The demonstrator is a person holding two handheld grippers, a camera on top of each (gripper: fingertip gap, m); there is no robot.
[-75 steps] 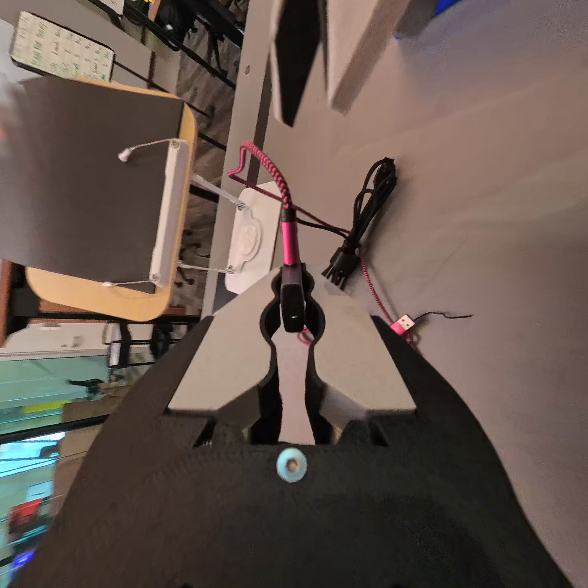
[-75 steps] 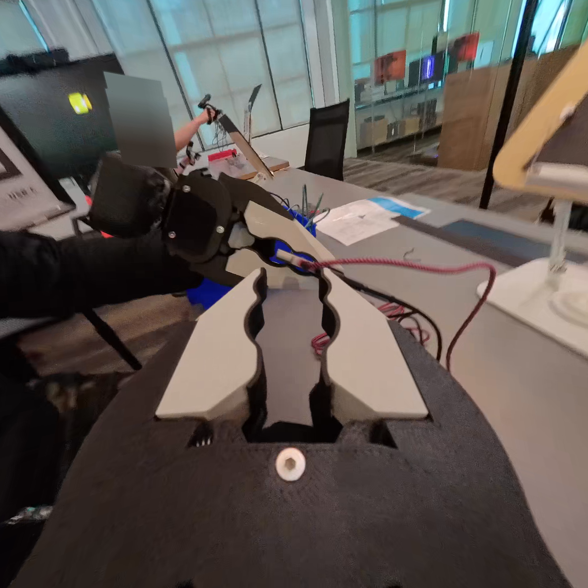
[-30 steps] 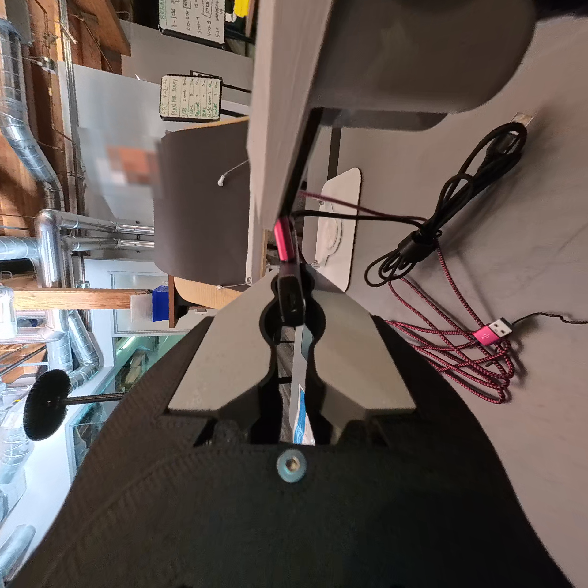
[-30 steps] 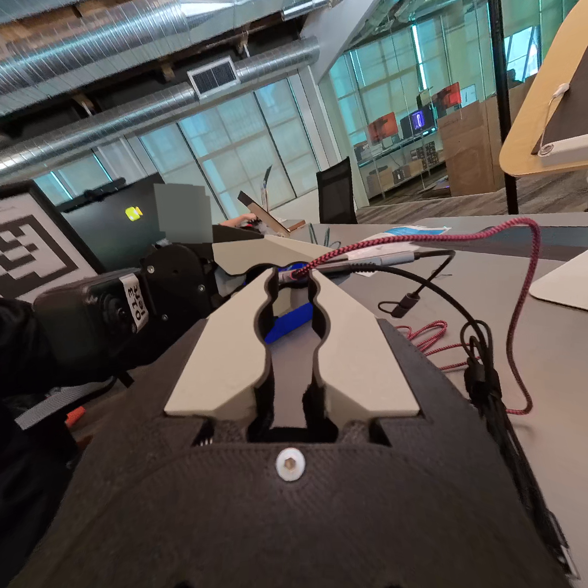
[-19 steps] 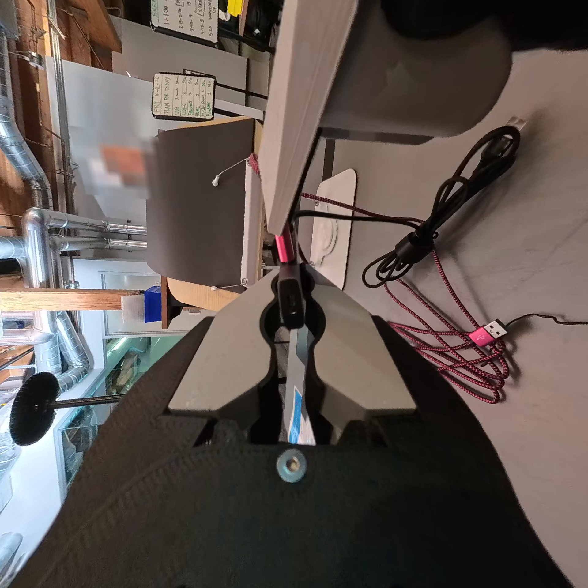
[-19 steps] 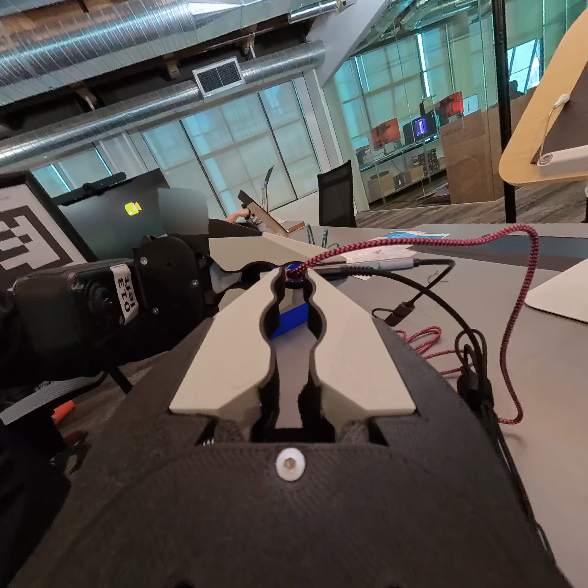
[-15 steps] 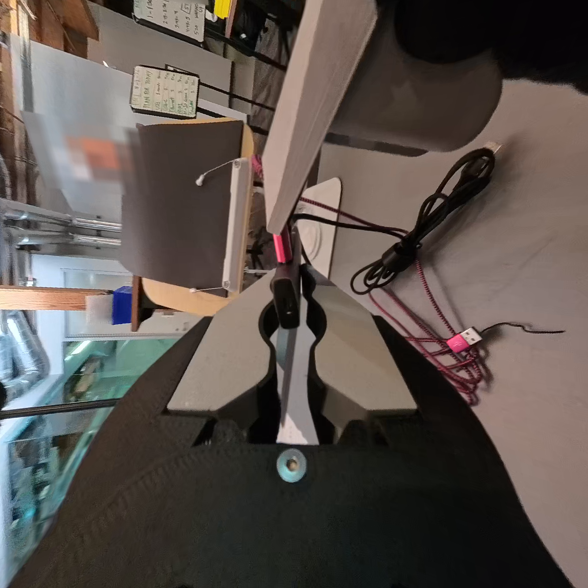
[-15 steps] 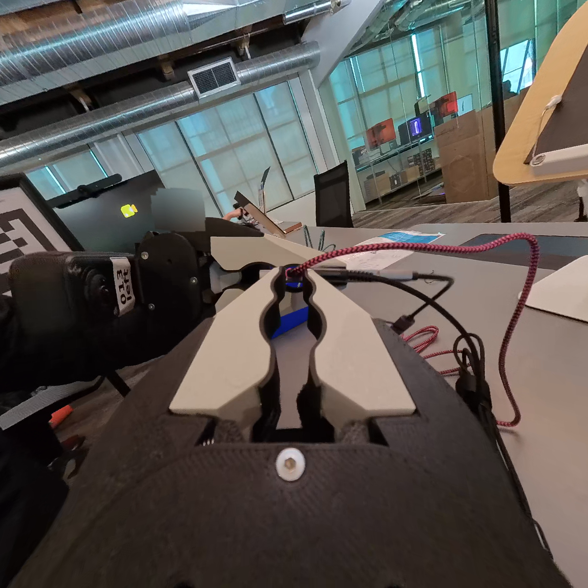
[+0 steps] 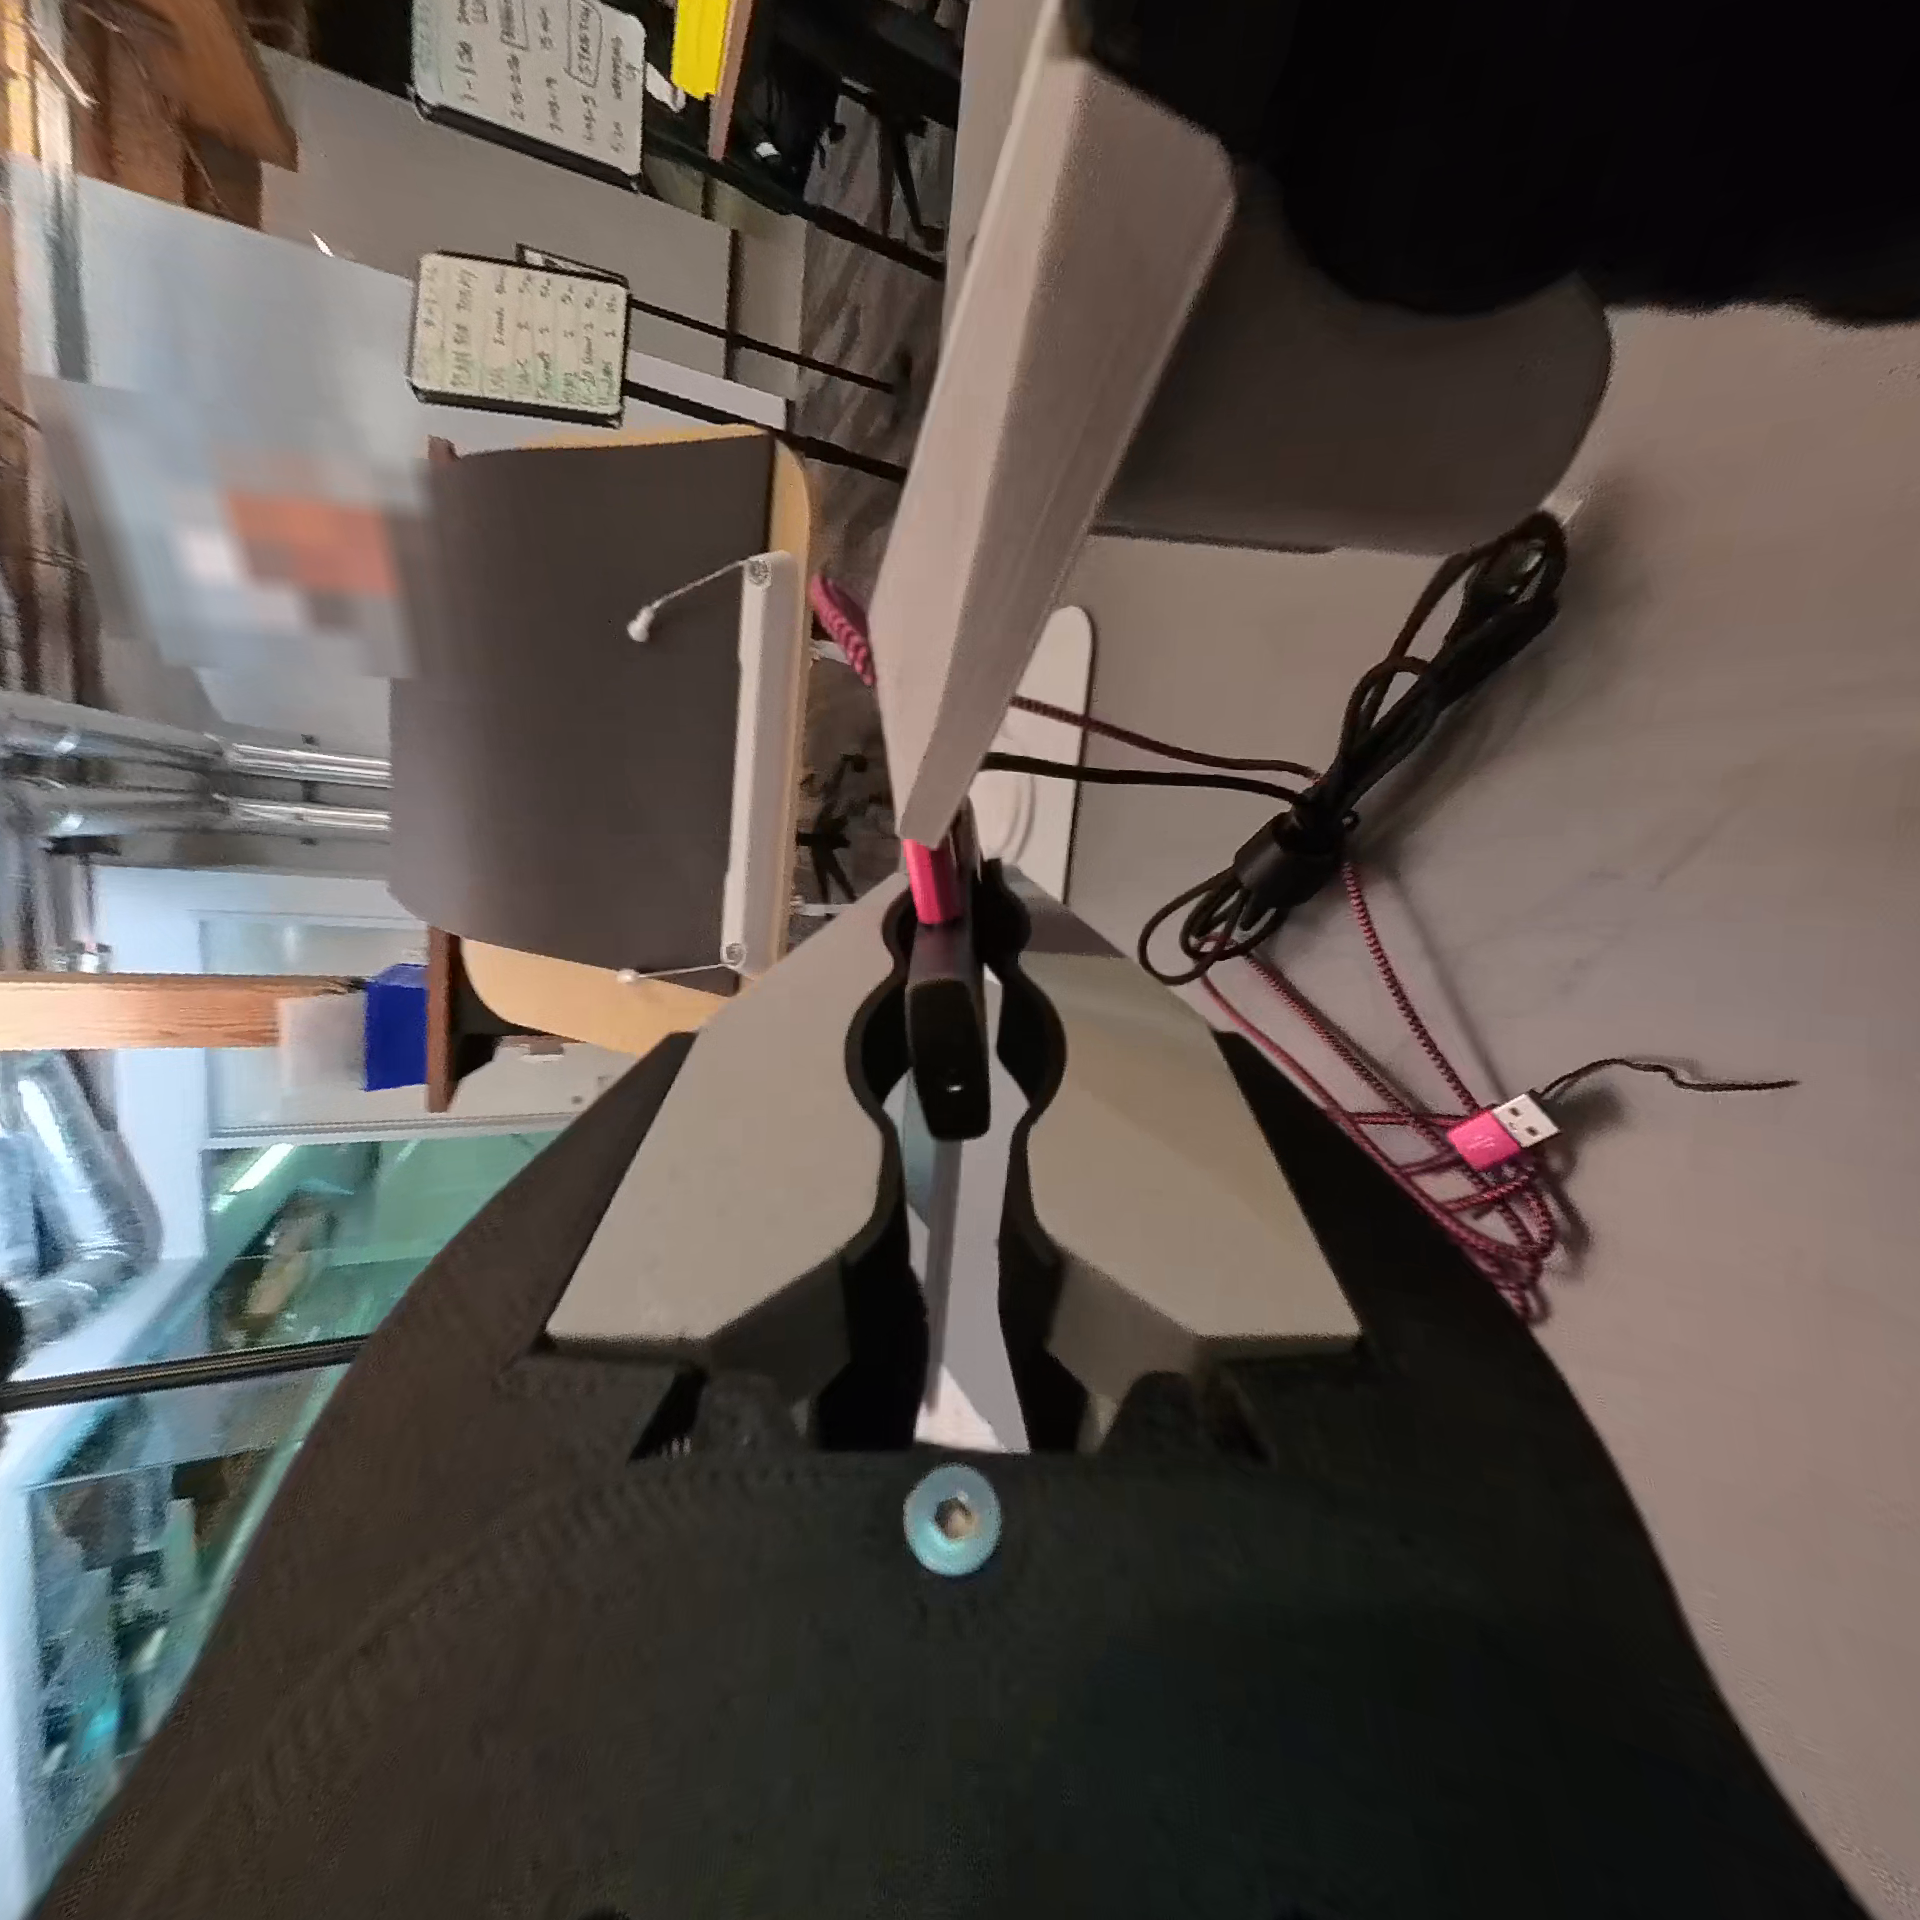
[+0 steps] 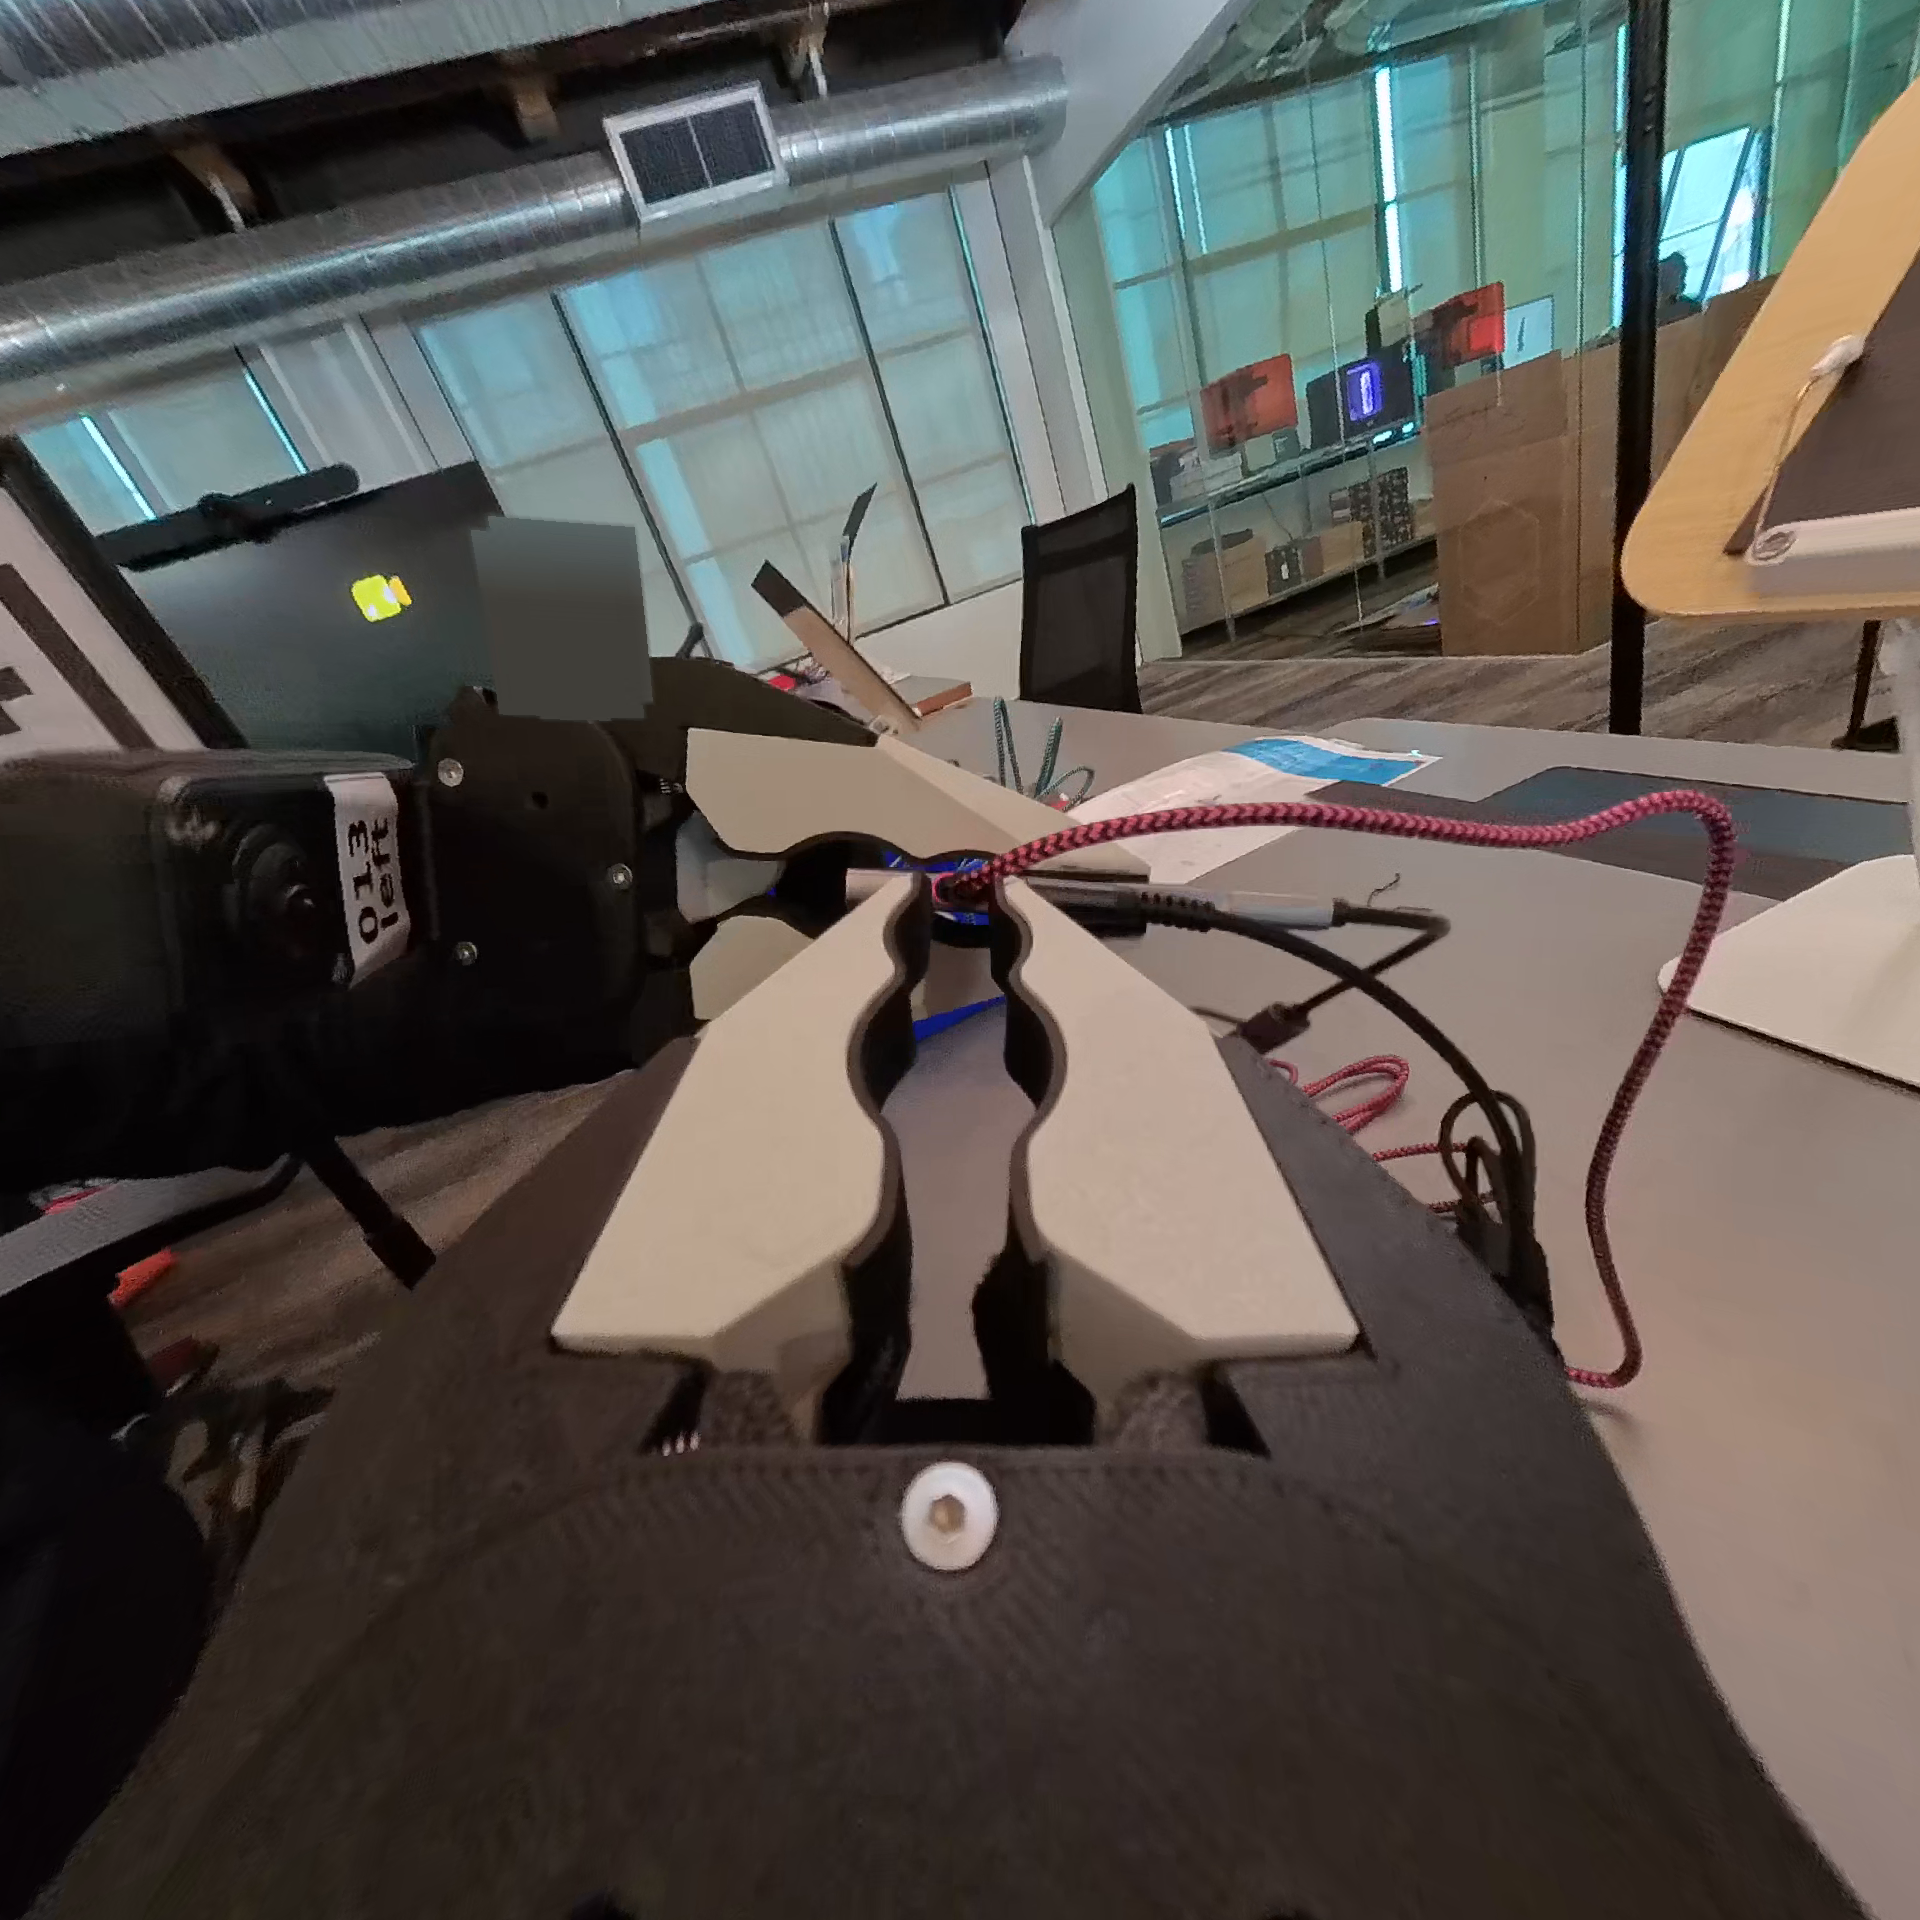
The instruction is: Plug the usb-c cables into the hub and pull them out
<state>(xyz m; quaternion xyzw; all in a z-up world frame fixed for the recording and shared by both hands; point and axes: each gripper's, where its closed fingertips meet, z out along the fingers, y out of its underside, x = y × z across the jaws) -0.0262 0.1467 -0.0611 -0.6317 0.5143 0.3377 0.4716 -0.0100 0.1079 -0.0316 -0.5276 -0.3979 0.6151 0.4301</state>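
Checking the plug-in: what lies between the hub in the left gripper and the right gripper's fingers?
The pink cable's plug lies there, running from the hub up to the right gripper. The left wrist view shows it best.

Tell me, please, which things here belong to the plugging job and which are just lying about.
Job: left gripper, shut on the black hub; right gripper, shut on the pink braided cable; bundled black cable.
Lying about: white stand base, papers, tilted board, whiteboard.
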